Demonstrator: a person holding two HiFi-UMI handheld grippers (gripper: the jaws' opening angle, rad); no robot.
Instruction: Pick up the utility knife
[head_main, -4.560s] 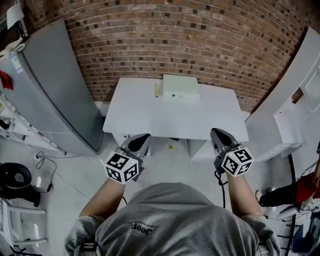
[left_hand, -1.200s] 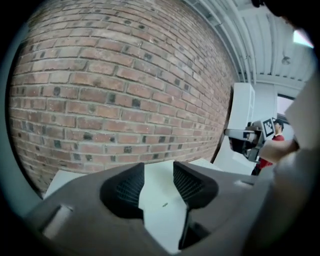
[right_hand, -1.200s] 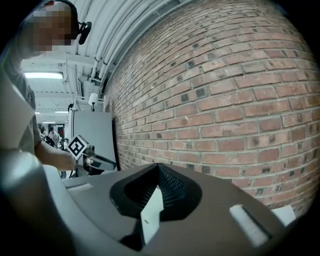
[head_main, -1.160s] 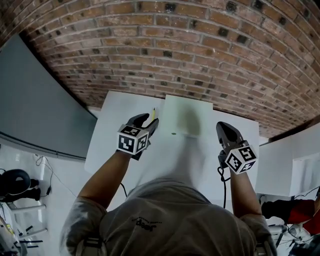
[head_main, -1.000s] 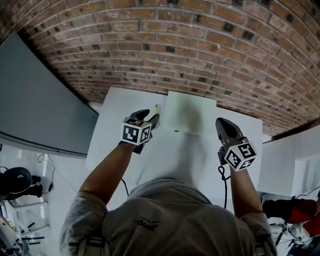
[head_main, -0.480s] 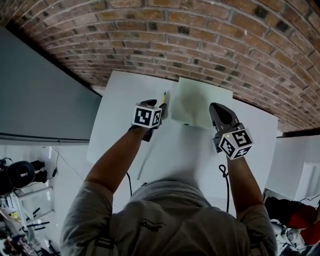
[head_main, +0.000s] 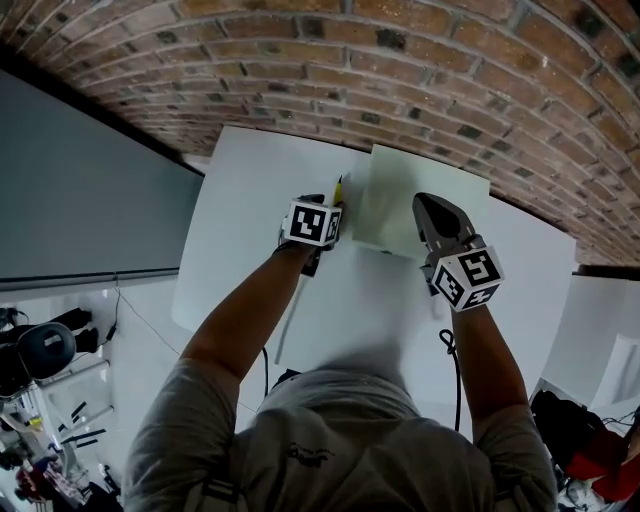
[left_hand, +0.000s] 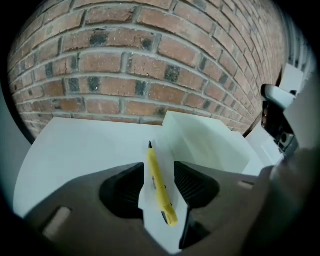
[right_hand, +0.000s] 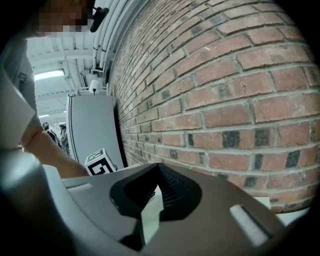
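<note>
The yellow utility knife (left_hand: 159, 185) lies on the white table (left_hand: 75, 150), its dark tip pointing at the brick wall. My left gripper (left_hand: 159, 189) is open and low over it, one jaw on each side of the handle, apart from it. In the head view only the knife's far end (head_main: 339, 186) shows past the left gripper (head_main: 322, 206) and its marker cube. My right gripper (head_main: 429, 204) hovers over the white box, shut with nothing in it. In the right gripper view its jaws (right_hand: 159, 172) meet at the tips.
A white box (head_main: 430, 200) stands right of the knife against the brick wall (head_main: 400, 60); its near corner (left_hand: 172, 125) sits close to the knife's tip. A grey cabinet (head_main: 80, 200) flanks the table's left edge (head_main: 190, 260).
Both grippers moved forward across the table toward the wall. The left one dropped low, so its open jaws now straddle the knife. The right one stayed shut.
</note>
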